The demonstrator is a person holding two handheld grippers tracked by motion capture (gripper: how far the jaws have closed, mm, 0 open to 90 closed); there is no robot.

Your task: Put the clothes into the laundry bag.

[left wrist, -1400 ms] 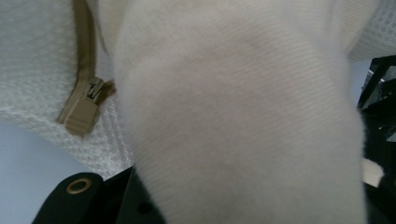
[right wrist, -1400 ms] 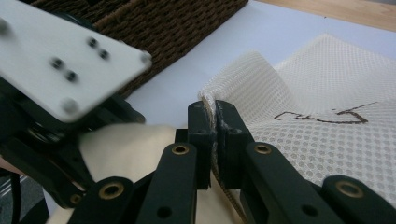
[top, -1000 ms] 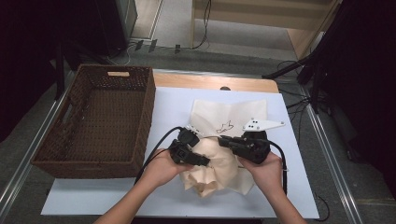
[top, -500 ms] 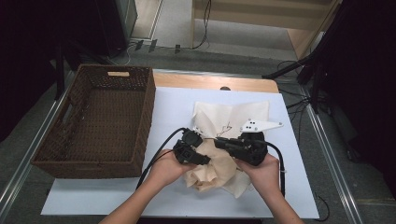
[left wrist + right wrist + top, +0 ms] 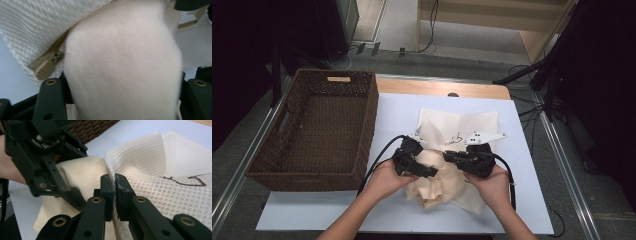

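Midway across the counter (image 5: 392,210), beside a wicker basket (image 5: 319,130), a person works a cream cloth (image 5: 439,182) against a white mesh bag (image 5: 462,125) with a tan zipper (image 5: 46,66). Right tongs (image 5: 114,187) are clamped tight on the bag's mesh edge. Left tongs (image 5: 424,171) have just been opening, their jaws parted with the cloth bulging between them, no longer pinched.
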